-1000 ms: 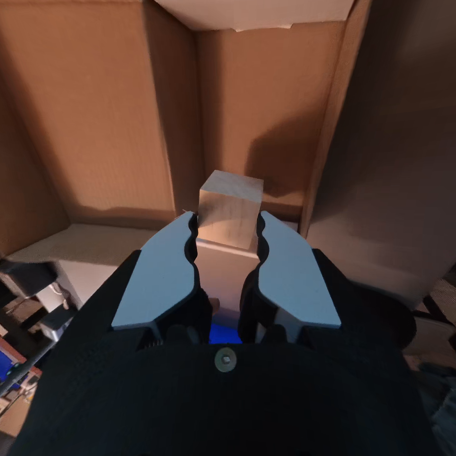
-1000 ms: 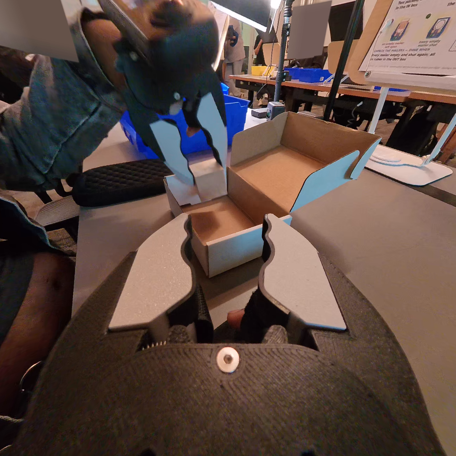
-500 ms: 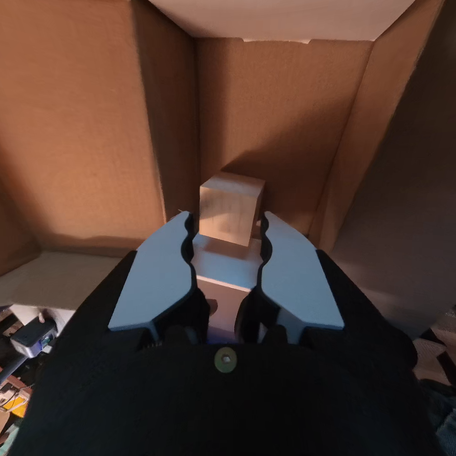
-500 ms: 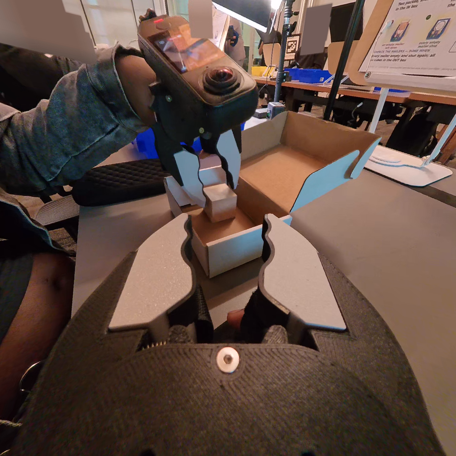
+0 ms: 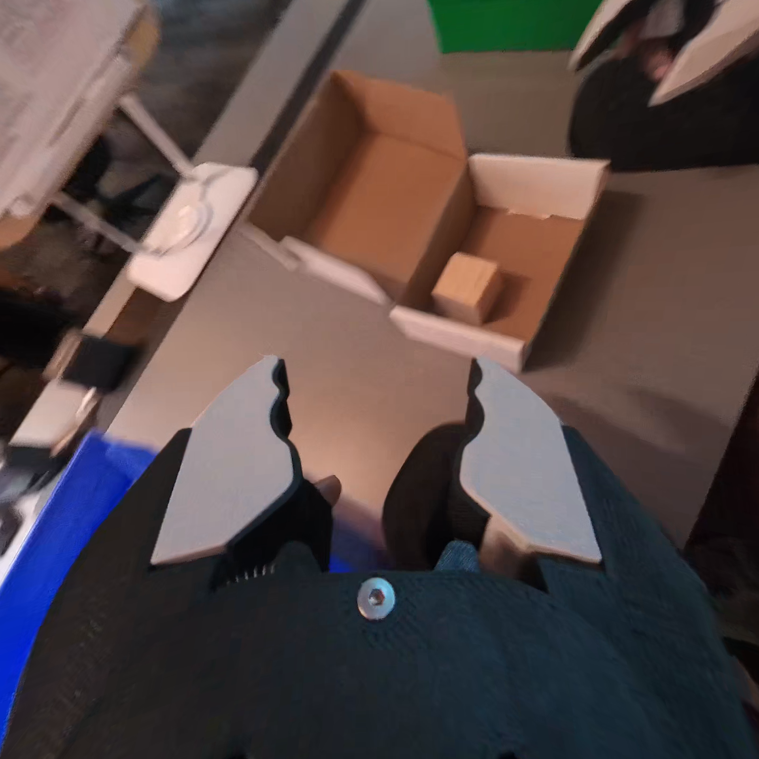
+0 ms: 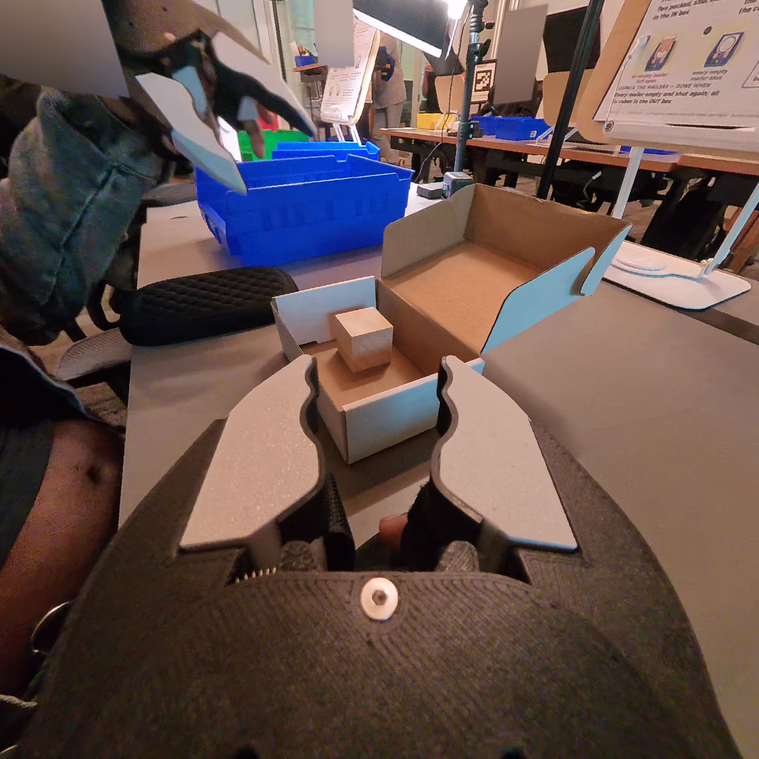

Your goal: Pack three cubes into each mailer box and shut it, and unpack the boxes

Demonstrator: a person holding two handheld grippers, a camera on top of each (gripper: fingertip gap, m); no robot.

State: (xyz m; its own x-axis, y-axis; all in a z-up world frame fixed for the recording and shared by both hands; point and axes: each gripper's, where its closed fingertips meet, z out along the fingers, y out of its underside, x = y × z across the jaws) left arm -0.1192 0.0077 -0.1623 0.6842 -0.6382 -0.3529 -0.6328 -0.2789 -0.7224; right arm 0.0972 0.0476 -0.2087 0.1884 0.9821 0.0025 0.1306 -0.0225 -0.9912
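Since the earlier frame the left gripper (image 5: 377,371) has released the cube (image 6: 363,338) and lifted clear, jaws spread, empty; cube sits alone inside the open mailer box (image 6: 386,415). Right gripper (image 6: 377,371) hovers just short of the box, jaws apart, holding nothing; cube looks light, rigid, smooth wood; best pinched across two opposite flat faces.

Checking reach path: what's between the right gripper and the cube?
In the right wrist view, only the mailer box's low white front wall stands between the open right gripper and the cube.

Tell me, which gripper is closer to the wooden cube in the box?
Right. The right gripper sits low at the mailer box's near wall, close to the cube; the left gripper is raised up, nearer the blue bin.
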